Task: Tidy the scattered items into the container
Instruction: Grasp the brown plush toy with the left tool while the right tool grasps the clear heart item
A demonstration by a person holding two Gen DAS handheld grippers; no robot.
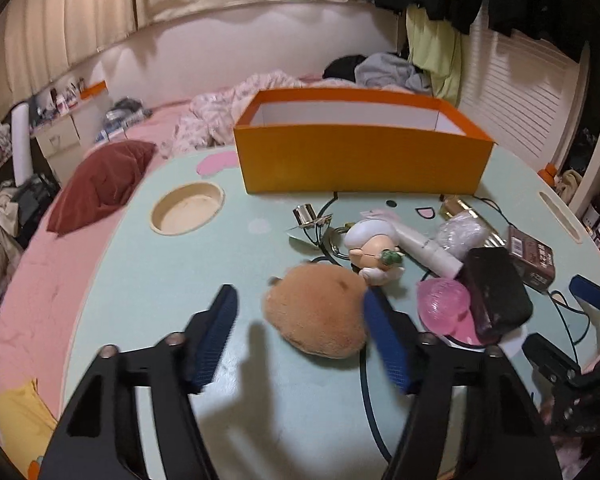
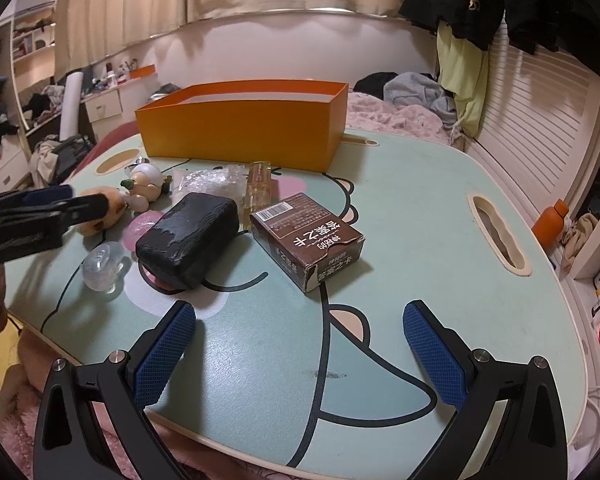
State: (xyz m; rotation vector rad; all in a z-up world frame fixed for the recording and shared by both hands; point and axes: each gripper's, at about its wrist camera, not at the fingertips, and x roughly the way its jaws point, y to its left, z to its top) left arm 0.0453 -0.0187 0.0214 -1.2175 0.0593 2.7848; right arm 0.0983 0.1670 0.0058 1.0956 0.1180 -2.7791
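Here, the mint-green table (image 2: 400, 216) with its cartoon print is seen to carry everything, and the orange box (image 1: 360, 160) is set at its far side, open-topped, with no contents visible over its rim. The scattered items are grouped in front of the box, none of them inside it. The left gripper (image 1: 300, 328) is held wide, its blue pads on either side of the brown plush toy (image 1: 318, 312); the right-hand pad appears to touch the toy's edge, while the other pad stands well apart from it. The right gripper (image 2: 296, 344) is likewise spread wide, over bare table with nothing between the fingers (the brown carton lies ahead of it). The black pouch (image 2: 188, 238) lies just left of the brown carton (image 2: 306, 236), which is printed with a barcode. A pink plastic piece (image 1: 444, 306) is wedged against the pouch on its near side in the left wrist view. A white-haired figurine (image 1: 374, 250) lies just beyond the plush toy, and a white tube (image 1: 428, 250) lies beside the figurine. A small clear plastic piece (image 2: 102, 266) rests near the table's left edge in the right wrist view.
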